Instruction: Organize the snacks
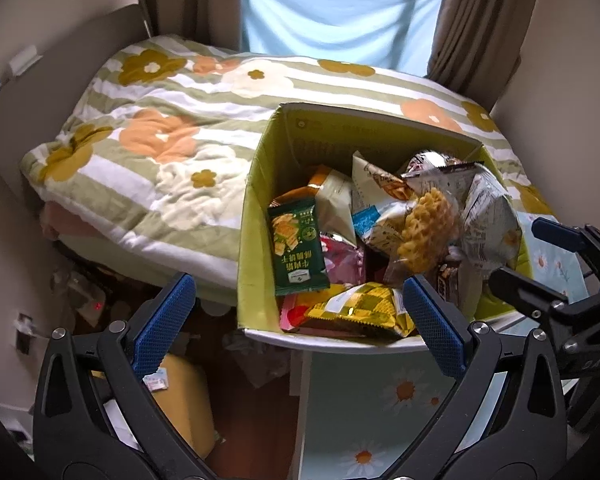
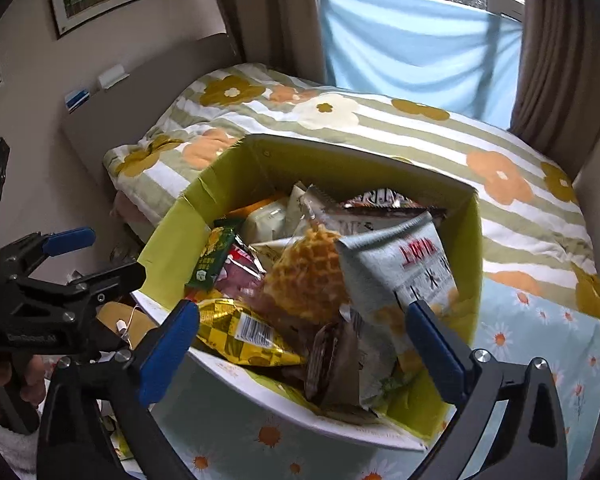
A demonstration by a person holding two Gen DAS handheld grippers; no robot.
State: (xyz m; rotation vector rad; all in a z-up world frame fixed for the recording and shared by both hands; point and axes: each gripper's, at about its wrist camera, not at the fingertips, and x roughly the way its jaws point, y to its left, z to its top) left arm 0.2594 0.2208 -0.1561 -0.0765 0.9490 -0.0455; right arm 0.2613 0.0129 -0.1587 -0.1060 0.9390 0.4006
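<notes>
Nearest, we note both claws spread wide with nothing between them: the left gripper (image 1: 300,320) hovers off the box's near-left corner, the right gripper (image 2: 304,344) over its near rim, blue ribbed pads (image 2: 168,344) bare. The snacks sit heaped in a yellow-green cardboard box (image 1: 256,216) on a daisy-print tablecloth (image 1: 380,400), the box's near corner overhanging the table edge. At the near rim lies a gold checkered packet (image 2: 240,332), glossy foil, flat and crinkly; we judge it light and slippery, best pinched across a crimped end seal rather than the puffed middle. Beside it, a dark brown wrapper (image 2: 332,364), small and stiff-edged. Mid-pile, a waffle in clear film (image 2: 308,276): brittle, likely to crack under a hard squeeze, so we would take the film's loose edge. To its right, a pale grey bag with red lettering (image 2: 404,276), matte, pillow-shaped, air-filled and probably easy to crush; the top seam offers the safest hold. On the left leans a green cracker packet (image 1: 298,246), flat and fairly stiff, standing against the box wall, easy to grip by its upper edge. Further back, cream and silver pouches (image 1: 380,184) overlap; we cannot tell their contents. Beyond the box stretches a soft quilt (image 1: 148,136) with striped flower print, then brown curtains (image 1: 476,20) and a blue cloth (image 1: 336,8) at the window.
</notes>
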